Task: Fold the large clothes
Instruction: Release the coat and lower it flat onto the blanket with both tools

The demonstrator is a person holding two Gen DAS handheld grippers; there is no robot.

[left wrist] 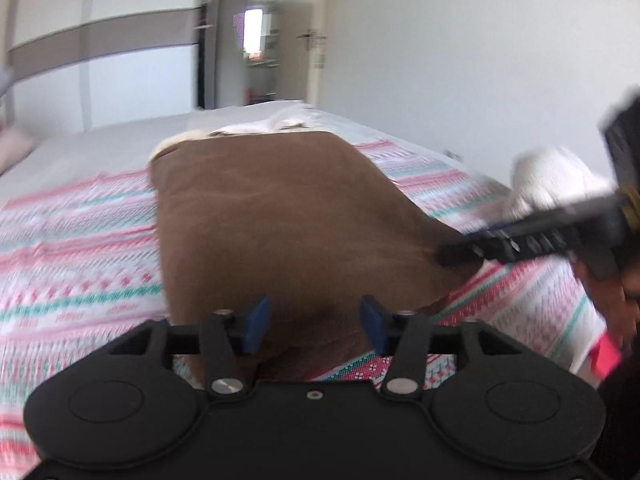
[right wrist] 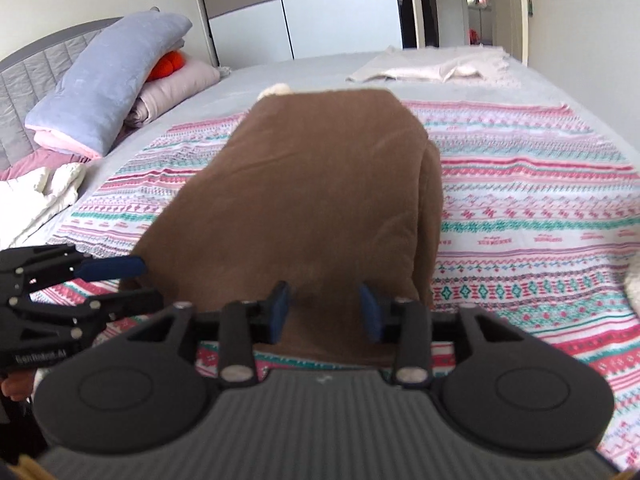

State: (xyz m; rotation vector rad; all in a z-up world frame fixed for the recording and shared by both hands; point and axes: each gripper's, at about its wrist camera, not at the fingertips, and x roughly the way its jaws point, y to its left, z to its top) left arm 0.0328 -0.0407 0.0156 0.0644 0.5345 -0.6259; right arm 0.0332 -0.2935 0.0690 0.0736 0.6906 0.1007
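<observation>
left tongs (left wrist: 314, 326) parted, empty, over garment's near edge | right tongs (right wrist: 325, 312) parted, empty, alongside | brown folded garment (right wrist: 316, 192) flat on patterned blanket (right wrist: 540, 200), on bed | risk: careless regrasp catches one layer, unfolding the stack

Both wrist views low and close over the bed (left wrist: 80, 216), angled down along the brown garment (left wrist: 280, 208) toward the far wall, sharing it.
</observation>
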